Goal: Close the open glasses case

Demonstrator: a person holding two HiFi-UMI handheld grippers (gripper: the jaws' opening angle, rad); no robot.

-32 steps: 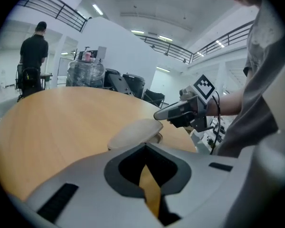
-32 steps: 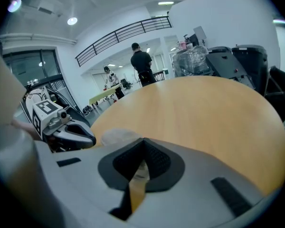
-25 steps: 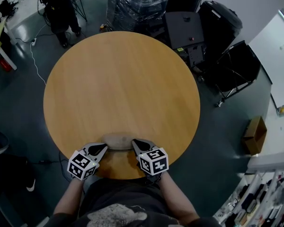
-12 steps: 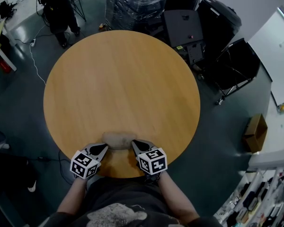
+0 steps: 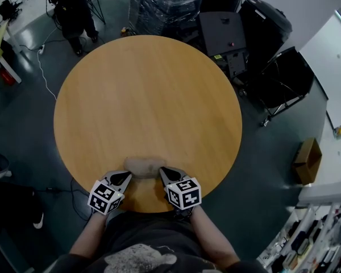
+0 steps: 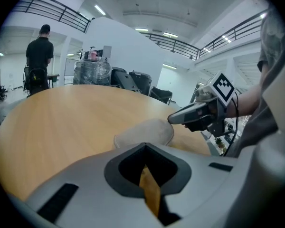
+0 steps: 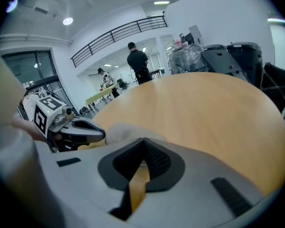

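1. Flanking the glasses case at the worktop's near edge, the left gripper and right gripper sit just beside its two ends.
2. Both pairs of fingers are pinched narrow, holding nothing.
3. The case looks domed with its lid apparently down, so closing seems nearly finished.
4. The next move likely calls for a firm press on the lid, checking the seam.
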